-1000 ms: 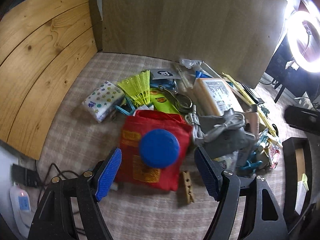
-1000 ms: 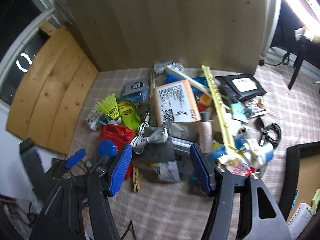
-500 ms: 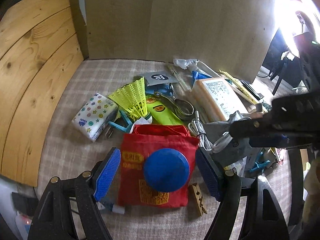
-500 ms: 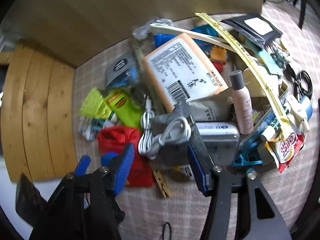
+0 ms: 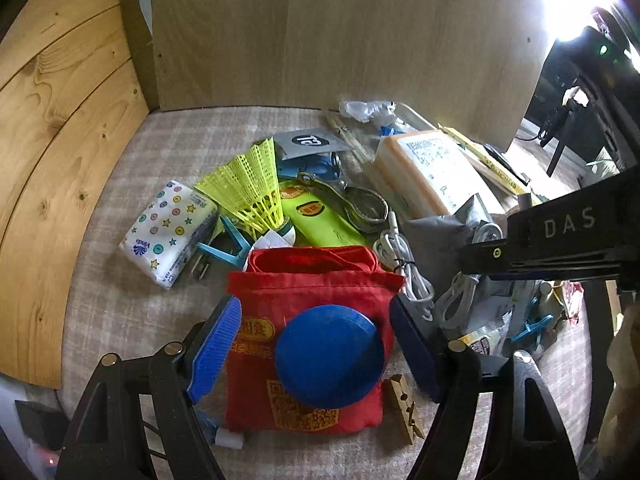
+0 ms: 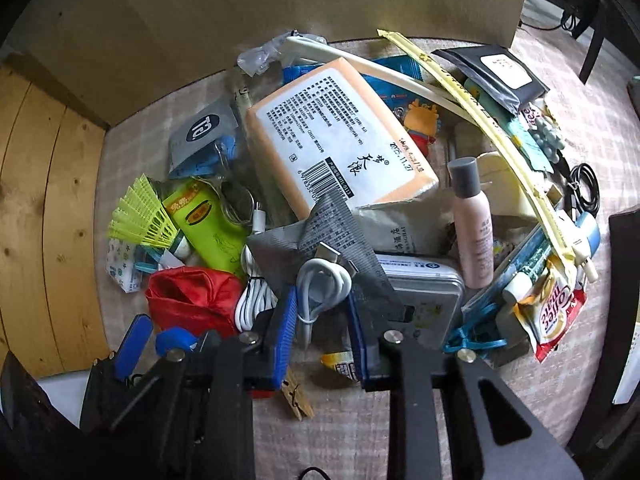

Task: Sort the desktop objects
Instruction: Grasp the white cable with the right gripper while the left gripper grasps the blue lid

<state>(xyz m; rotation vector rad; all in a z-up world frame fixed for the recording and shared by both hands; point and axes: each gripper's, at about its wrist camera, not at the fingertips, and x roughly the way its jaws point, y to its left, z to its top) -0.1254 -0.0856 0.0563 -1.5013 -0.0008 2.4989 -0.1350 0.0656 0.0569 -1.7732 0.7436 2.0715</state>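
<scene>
**Right wrist view: jaws narrowing around a coiled white cable**

Right wrist view is looking steeply down on a heap of desk clutter spread over a pale checked cloth (image 6: 400,432). The right gripper (image 6: 322,322) is standing over a looped white charging cable (image 6: 320,284) lying on a crumpled grey foil pouch (image 6: 320,236). Its jaws have just been closing, with the cable loop sitting between the blue pads; whether the pads are already pressing on it cannot be told. Just behind the pouch, a large orange-edged packet with a white printed label (image 6: 336,136) is lying tilted, and a pink bottle with a grey cap (image 6: 472,216) is lying to its right.

Left wrist view is showing the left gripper (image 5: 316,348) with its jaws spread wide, straddling a round blue plastic lid (image 5: 330,356) without touching it. That lid is resting on a red cloth pouch with yellow print (image 5: 308,292). A wooden clothespin (image 5: 404,408) is lying just beside the pouch's lower right corner. Farther back, a yellow plastic shuttlecock (image 5: 252,188) is lying beside a white tissue pack with coloured dots (image 5: 170,228).
</scene>
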